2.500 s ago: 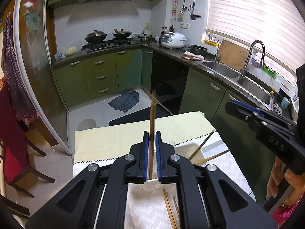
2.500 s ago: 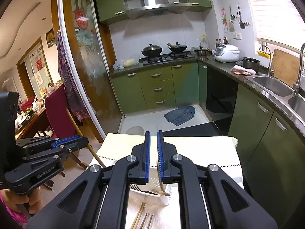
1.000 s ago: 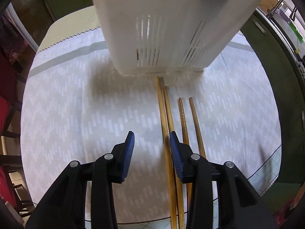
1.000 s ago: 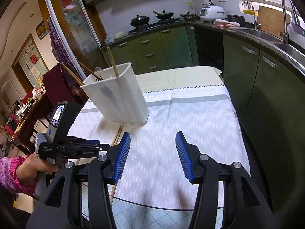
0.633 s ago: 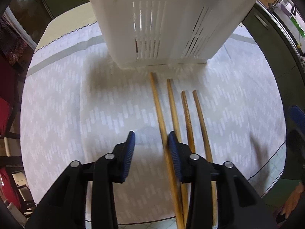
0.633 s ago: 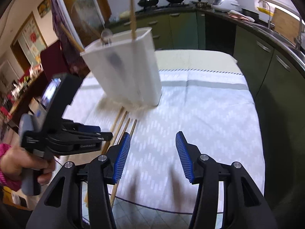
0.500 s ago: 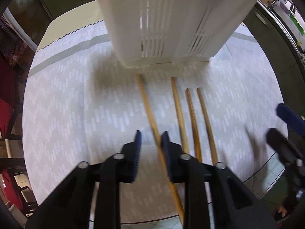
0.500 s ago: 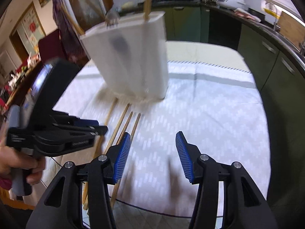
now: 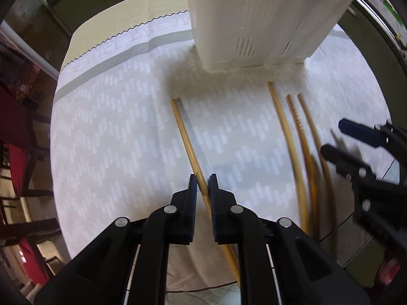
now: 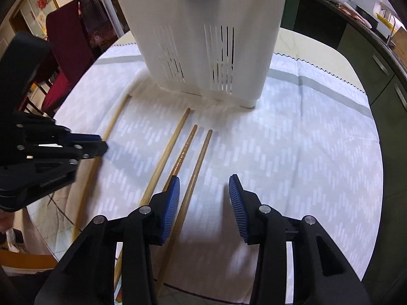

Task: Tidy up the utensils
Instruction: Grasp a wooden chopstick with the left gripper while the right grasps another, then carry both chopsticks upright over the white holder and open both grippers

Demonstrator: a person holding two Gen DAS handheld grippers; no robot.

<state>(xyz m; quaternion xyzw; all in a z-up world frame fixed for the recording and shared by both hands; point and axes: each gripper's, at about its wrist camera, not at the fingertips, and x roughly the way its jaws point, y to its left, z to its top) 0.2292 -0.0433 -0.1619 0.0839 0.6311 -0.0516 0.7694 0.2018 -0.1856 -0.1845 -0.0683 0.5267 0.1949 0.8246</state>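
My left gripper is shut on a light wooden chopstick, which lies slanted on the white tablecloth. Three more chopsticks lie side by side to its right, below the white slotted utensil holder. In the right wrist view, my right gripper hangs low over these three, jaws closing. The rightmost chopstick runs between its jaws close to the left pad; no pad presses on it. The left gripper and its held chopstick show at the left, the holder behind.
The table's near edge runs just under both grippers. A dark red chair stands beyond the table's left side. Green kitchen cabinets line the right. Bare cloth stretches to the right of the chopsticks.
The left gripper closed on the leftmost chopstick and pulled it left, away from the other three. The right gripper came down over the chopsticks and its jaws narrowed.
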